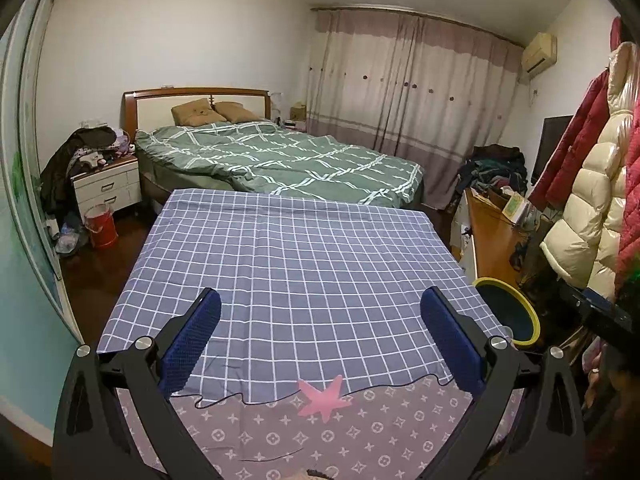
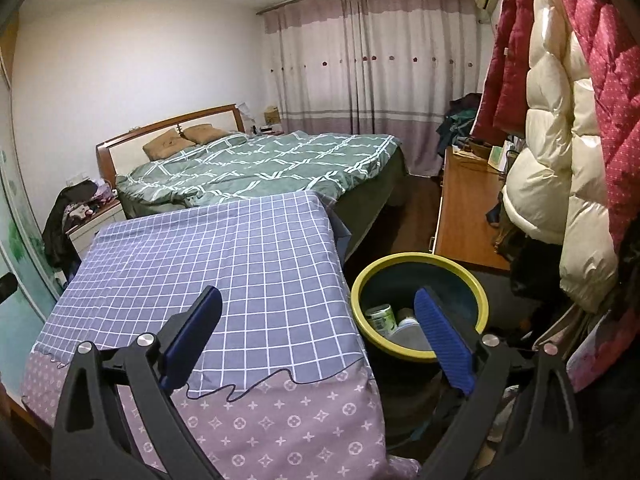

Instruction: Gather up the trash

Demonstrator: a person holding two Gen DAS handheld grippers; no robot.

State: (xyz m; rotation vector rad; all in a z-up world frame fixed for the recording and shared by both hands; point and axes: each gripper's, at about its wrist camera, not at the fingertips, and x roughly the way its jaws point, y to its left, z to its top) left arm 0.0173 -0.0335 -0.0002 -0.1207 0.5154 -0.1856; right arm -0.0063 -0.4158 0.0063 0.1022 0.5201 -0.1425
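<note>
Trash: can [image 2: 379, 319] plus two pale tubs, inside bin [image 2: 472, 280] beside bench [image 2: 240, 264] | handling: judged light, thin-walled, slick, dentable; take across mid-body | left hand-held gripper [image 1: 320, 340]: spread, empty | right hand-held gripper [image 2: 318, 338]: spread, empty, above bin edge

Yellow-rimmed dark bin [image 2: 420, 270] upright beside table; cans [image 2: 379, 318] inside.

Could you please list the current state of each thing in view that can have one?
Left claw: open, nothing between its pads.
Right claw: open, empty, one pad over the bin.
Bin: upright, unlidded, holding a green can and other containers.
Checked cloth: spread flat, bare.
Curtains: drawn shut.
Bedside drawers: closed.
</note>
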